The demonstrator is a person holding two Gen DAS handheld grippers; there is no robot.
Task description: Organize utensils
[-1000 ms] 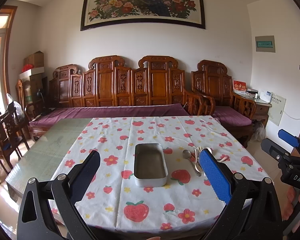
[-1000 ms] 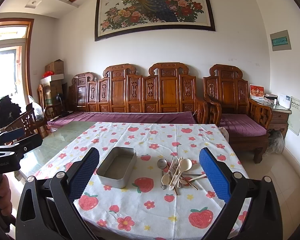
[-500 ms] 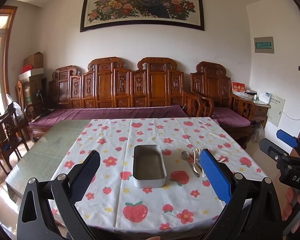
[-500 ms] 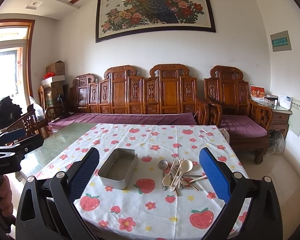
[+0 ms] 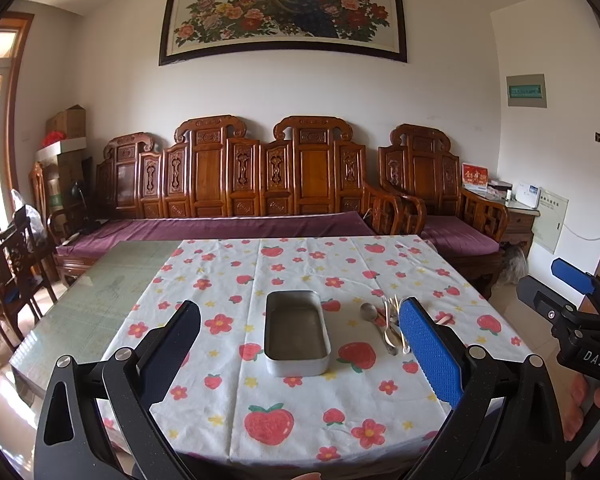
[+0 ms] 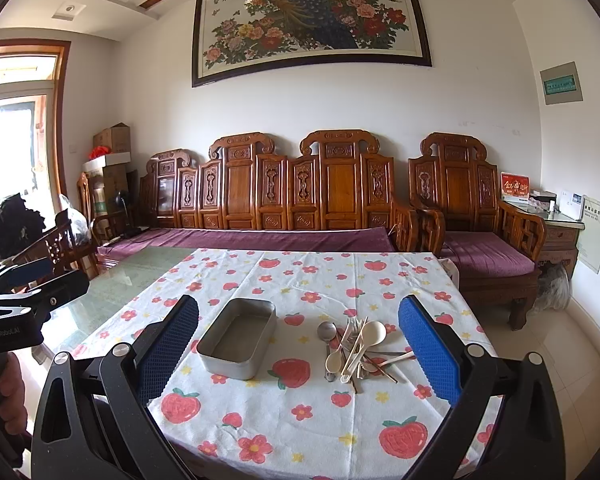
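Observation:
An empty rectangular metal tin (image 5: pixel 296 334) (image 6: pixel 238 340) sits on the strawberry-print tablecloth (image 5: pixel 292 412) (image 6: pixel 300 412). To its right lies a pile of utensils (image 5: pixel 388 322) (image 6: pixel 356 346): metal spoons, forks, cream plastic spoons and chopsticks. My left gripper (image 5: pixel 300 344) is open and empty, held above the table's near edge, facing the tin. My right gripper (image 6: pixel 298 340) is open and empty, held above the near edge between tin and pile. Each gripper shows at the edge of the other's view, the right one (image 5: pixel 572 316) and the left one (image 6: pixel 16 300).
The cloth covers the right part of a glass-topped table (image 5: pixel 100 300) (image 6: pixel 132 276). A carved wooden sofa with purple cushions (image 5: pixel 260 200) (image 6: pixel 300 204) stands behind it. Dark wooden chairs (image 5: pixel 16 256) stand at the left, a side cabinet (image 6: pixel 556 228) at the right.
Both grippers have drifted slightly back and up, so the tin and utensils sit a little farther off. Both stay open and empty.

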